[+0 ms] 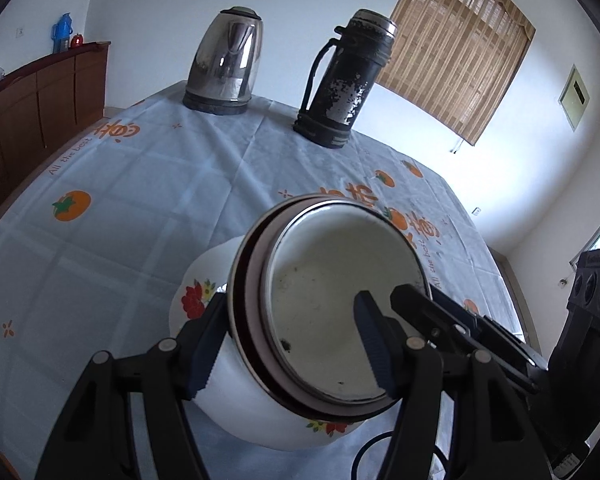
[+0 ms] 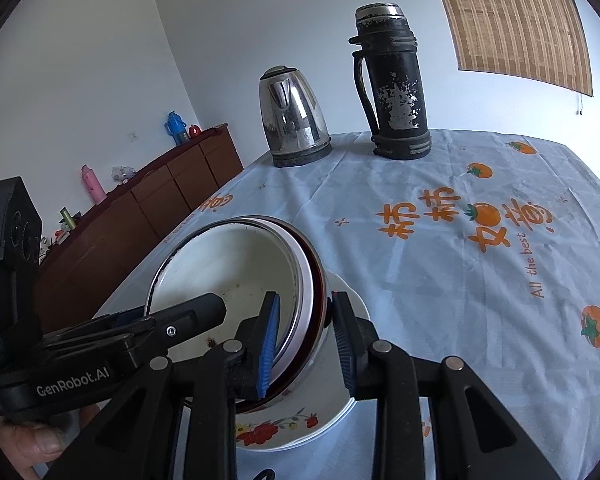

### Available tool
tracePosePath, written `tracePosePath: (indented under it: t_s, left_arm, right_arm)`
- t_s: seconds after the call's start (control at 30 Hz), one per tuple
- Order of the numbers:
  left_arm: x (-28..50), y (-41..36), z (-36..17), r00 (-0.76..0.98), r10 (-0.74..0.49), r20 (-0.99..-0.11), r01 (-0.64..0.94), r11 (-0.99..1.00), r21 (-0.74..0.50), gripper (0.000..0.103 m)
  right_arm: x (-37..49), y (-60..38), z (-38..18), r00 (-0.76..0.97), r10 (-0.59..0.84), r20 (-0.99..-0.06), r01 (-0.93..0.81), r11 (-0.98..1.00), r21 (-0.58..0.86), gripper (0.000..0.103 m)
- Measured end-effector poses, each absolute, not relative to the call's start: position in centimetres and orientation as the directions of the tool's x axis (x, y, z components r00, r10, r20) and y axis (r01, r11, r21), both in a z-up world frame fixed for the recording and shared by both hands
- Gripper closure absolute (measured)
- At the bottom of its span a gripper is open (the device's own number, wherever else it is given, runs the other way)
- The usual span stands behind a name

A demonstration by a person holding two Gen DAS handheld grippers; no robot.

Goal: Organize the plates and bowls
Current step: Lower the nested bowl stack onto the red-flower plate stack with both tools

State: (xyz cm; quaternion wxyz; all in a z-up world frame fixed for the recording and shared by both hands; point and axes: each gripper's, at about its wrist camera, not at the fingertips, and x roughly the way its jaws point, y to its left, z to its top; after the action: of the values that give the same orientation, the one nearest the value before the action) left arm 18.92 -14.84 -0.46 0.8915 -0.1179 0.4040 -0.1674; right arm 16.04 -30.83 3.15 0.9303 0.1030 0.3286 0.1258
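A tilted stack of nested bowls, a white enamel bowl innermost inside a steel one, is held over a white flowered dish on the table. My left gripper is shut on the stack's left wall, one pad inside and one outside. My right gripper is shut on the opposite wall the same way, blue pad inside. The flowered dish lies under the stack. Each view shows the other gripper's finger reaching into the bowl.
A steel kettle and a worn black thermos stand at the far edge of the blue persimmon-print tablecloth. A brown sideboard with small bottles runs along the left wall. A hand shows at the bottom left.
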Motion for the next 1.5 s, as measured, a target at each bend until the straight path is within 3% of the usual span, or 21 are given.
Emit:
tracePosePath:
  t_s: [1.5]
  left_arm:
    - [20.2, -14.6, -1.4, 0.581, -0.354, -0.733, 0.167, 0.933, -0.318, 0.040]
  right_arm:
    - [16.9, -30.6, 1.6, 0.714, 0.329, -0.617, -0.175, 0.938, 0.298, 0.073]
